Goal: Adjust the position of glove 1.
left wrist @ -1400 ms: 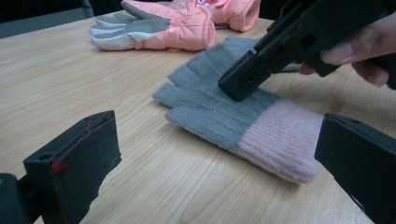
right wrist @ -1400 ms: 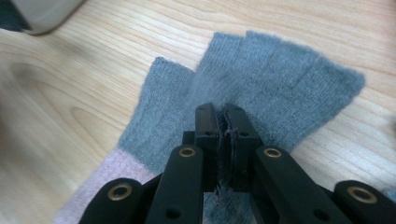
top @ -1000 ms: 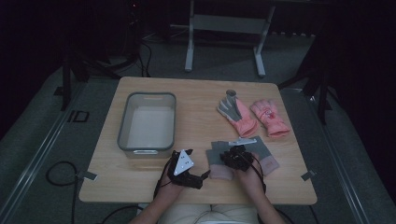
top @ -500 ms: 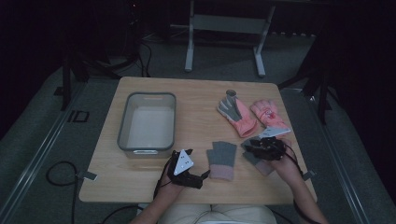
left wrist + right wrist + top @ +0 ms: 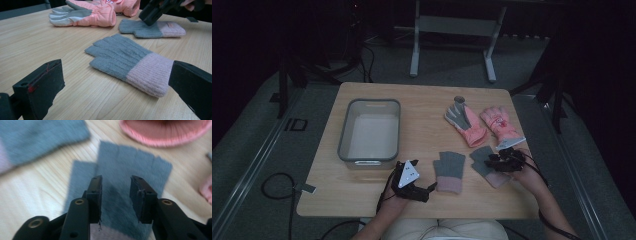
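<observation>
At lower centre of the high view, on the wooden table (image 5: 422,107): two knitted fingerless gloves, grey in the body with a pink ribbed cuff, lying flat and apart from each other. Near glove (image 5: 449,171) just left of centre, long axis running up and down the frame, finger stubs toward the top, cuff toward the bottom edge. Far glove (image 5: 482,161) to its right, tilted, fingers toward upper left, cuff toward lower right and partly hidden under the right gripper (image 5: 503,161). In the left gripper view, same near glove (image 5: 127,62) mid-frame, fingers toward upper left, cuff toward lower right; ribbed knit plain to see. Far glove (image 5: 150,28) at upper right, with the right gripper (image 5: 152,18) down upon its grey part.

Left gripper (image 5: 414,190) at lower left of centre, just left of the near glove's cuff, jaws spread wide with nothing between. In the right gripper view, right gripper (image 5: 115,192) jaws parted a little, over the grey knit of the far glove (image 5: 135,167), blurred; whether pinching the cloth, cannot tell.

At upper right of the high view: two padded pink ski gloves (image 5: 482,124), smooth-shelled, one palm grey and white. At centre left: one grey plastic bin (image 5: 343,135), rectangular with rounded corners
</observation>
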The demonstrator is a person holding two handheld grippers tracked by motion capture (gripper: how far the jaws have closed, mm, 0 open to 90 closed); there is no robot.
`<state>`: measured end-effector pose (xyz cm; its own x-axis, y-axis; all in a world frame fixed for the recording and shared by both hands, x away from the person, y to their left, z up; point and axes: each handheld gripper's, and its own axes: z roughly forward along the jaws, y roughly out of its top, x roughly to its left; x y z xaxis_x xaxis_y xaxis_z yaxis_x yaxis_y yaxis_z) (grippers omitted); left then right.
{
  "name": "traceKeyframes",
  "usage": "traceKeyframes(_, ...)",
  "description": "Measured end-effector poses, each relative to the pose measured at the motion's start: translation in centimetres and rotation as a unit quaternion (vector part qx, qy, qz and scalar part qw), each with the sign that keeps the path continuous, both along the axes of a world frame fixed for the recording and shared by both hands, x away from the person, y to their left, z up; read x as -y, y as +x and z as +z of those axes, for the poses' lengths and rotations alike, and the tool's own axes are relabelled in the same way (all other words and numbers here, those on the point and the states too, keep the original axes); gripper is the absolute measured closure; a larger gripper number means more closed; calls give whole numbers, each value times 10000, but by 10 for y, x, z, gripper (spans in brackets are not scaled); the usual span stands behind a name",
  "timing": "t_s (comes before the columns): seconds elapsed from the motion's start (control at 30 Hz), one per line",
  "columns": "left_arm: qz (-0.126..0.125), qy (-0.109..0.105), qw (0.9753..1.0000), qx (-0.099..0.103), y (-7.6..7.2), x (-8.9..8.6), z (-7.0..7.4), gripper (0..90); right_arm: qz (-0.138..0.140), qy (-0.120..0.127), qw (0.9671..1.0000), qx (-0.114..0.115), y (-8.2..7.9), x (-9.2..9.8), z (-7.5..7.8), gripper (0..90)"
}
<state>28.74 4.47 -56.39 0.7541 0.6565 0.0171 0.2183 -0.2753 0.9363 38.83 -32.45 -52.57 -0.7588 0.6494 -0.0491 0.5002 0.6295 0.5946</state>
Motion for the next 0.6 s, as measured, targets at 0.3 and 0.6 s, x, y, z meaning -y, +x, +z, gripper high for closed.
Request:
traceKeyframes(0.3,11,-7,10000,-5,0,0,0,0,-293,-8,9994,-182,1,0,-10,772)
traceKeyframes(0.6,28,31,10000,35,-1,0,0,0,-984,287,9943,-280,-6,-2,-9,852)
